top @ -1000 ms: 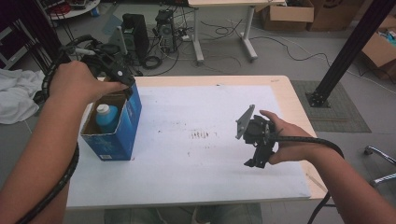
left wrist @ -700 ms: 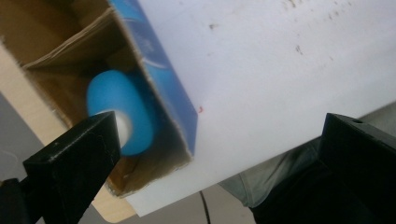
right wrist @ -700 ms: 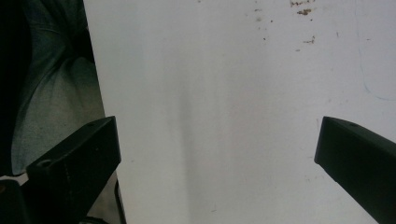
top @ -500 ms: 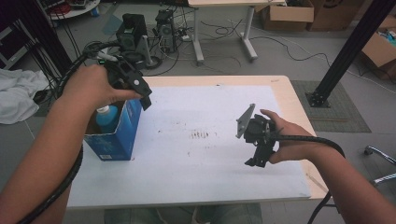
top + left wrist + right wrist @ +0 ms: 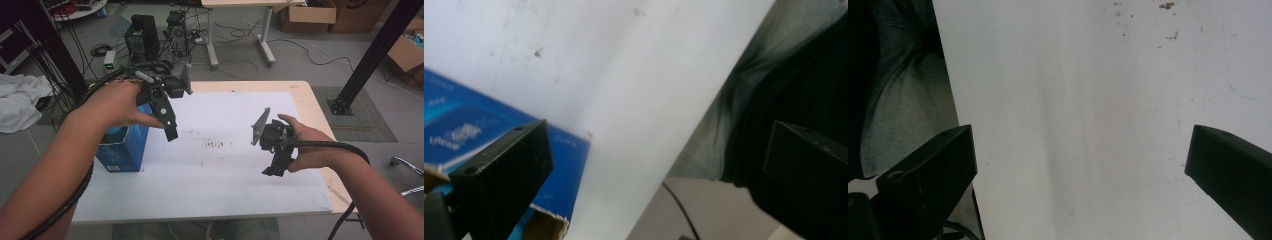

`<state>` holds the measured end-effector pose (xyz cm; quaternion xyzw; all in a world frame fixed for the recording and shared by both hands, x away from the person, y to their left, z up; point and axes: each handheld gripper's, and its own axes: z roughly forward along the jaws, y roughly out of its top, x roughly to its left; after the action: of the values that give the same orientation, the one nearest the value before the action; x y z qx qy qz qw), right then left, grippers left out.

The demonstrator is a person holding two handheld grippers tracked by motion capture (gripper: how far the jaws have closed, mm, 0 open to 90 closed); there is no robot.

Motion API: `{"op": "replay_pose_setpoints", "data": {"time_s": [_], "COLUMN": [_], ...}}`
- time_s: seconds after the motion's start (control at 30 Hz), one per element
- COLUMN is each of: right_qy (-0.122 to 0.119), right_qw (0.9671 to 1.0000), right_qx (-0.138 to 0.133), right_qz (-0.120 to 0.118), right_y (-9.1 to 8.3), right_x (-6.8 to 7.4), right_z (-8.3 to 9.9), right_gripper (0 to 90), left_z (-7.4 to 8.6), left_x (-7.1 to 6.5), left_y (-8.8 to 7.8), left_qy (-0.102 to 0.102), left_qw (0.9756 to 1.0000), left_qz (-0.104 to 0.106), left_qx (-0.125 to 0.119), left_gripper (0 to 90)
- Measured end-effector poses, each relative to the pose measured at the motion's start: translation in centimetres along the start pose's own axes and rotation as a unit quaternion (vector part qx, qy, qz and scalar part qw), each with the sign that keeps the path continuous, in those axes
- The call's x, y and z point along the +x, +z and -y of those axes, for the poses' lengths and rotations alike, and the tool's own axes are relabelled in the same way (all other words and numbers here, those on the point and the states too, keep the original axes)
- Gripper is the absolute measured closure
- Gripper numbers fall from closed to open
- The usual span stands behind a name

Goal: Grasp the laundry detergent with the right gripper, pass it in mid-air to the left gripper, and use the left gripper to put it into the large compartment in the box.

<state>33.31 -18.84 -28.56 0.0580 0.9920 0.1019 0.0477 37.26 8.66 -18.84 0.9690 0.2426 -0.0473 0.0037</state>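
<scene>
Blue cardboard box [image 5: 125, 150] with an open top, standing upright at the left edge of the white-covered wooden table [image 5: 225, 200], both grippers empty above the tabletop.

The left gripper [image 5: 167, 117] is held in the air just beside the box's upper right corner, over the white sheet, its jaws spread wide with nothing between them; in the left gripper view the box's blue side [image 5: 569, 165] and torn cardboard rim lie behind the nearer jaw, next to the table's front edge. The right gripper [image 5: 277, 157] hangs well apart from the box, over the right half of the table, its jaws likewise wide apart and empty; its own view looks down on bare white sheet with small brown specks [image 5: 1168, 20]. A patch of the same brown specks [image 5: 215, 145] marks the sheet between the two grippers.
</scene>
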Motion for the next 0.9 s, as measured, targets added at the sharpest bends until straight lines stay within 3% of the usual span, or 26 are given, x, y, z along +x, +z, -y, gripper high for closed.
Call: {"op": "replay_pose_setpoints", "data": {"time_s": [0.1,0.17,0.27,0.3,0.33,0.43,0.6,0.9], "right_qy": [-0.002,-0.001,-0.001,0.002,-0.001,-0.005,-0.010,-0.002], "right_qw": [1.0000,1.0000,1.0000,0.9999,0.9999,0.9999,0.9999,0.9999], "right_qx": [0.002,0.004,0.007,0.009,0.010,0.013,0.013,0.011], "right_qz": [0.000,0.002,0.003,0.005,0.004,0.001,-0.003,-0.003], "right_y": [-0.2,-0.4,-0.4,-0.4,-0.4,-0.4,-0.3,0.1], "right_x": [0.0,0.0,-0.1,0.0,0.0,0.4,0.4,-0.2], "right_z": [-0.3,-0.4,-0.5,-0.5,-0.5,-0.6,-0.5,-0.1], "right_gripper": [0.0,0.0,0.0,0.0,0.0,0.0,0.0,0.0], "left_z": [-0.5,-0.7,-0.9,-0.9,-0.9,-1.0,-1.3,-1.6], "left_x": [-0.7,-1.0,-1.7,-2.3,-2.3,-2.9,-3.2,-3.0], "left_y": [0.7,1.1,1.7,2.0,2.0,2.5,4.0,3.9], "left_qy": [0.051,0.074,0.125,0.156,0.156,0.183,0.189,0.199], "left_qw": [0.9987,0.9972,0.9921,0.9878,0.9878,0.9831,0.9819,0.9799], "left_qz": [0.004,0.004,-0.004,-0.005,-0.005,-0.013,-0.014,-0.014], "left_qx": [0.006,0.012,0.009,0.003,0.003,-0.001,0.007,0.005], "left_gripper": [0.1,0.1,0.1,0.1,0.1,0.1,0.1,0.1]}}
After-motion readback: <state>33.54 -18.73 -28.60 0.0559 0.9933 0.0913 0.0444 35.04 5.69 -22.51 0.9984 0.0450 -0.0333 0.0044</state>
